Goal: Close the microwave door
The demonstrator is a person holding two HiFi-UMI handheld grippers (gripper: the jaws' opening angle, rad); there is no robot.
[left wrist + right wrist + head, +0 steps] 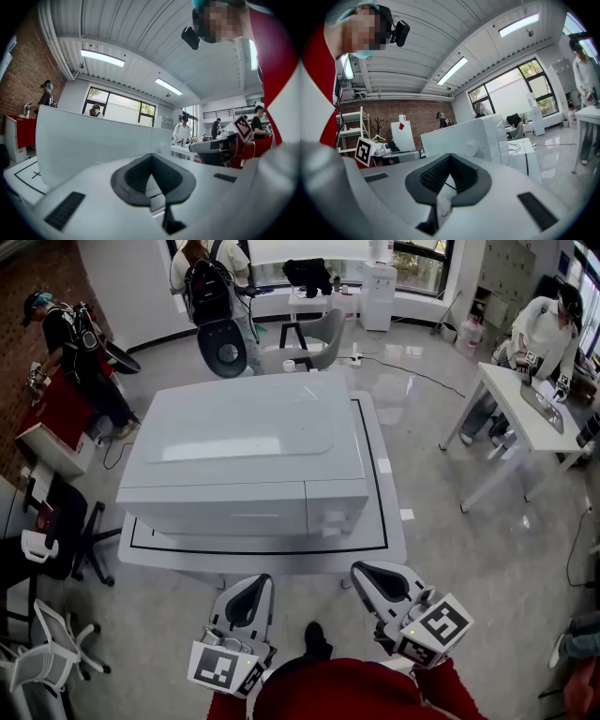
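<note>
A white microwave [244,446] stands on a low white table [394,542] marked with a black outline. Its door [220,508] lies flush with the front, beside the control panel [337,507]. My left gripper [251,589] hangs shut and empty just before the table's near edge, pointing at the microwave. My right gripper [373,576] is beside it, also with its jaws together and nothing in them. Neither touches the microwave. In the left gripper view the microwave [93,140] rises ahead of the left gripper [157,187]. In the right gripper view it [464,136] stands ahead of the right gripper [447,187].
A white desk [525,413] with a person seated at it stands at the right. A grey chair [319,334] is behind the table. A red box [56,413] and office chairs [47,652] crowd the left. Other people stand at the back left.
</note>
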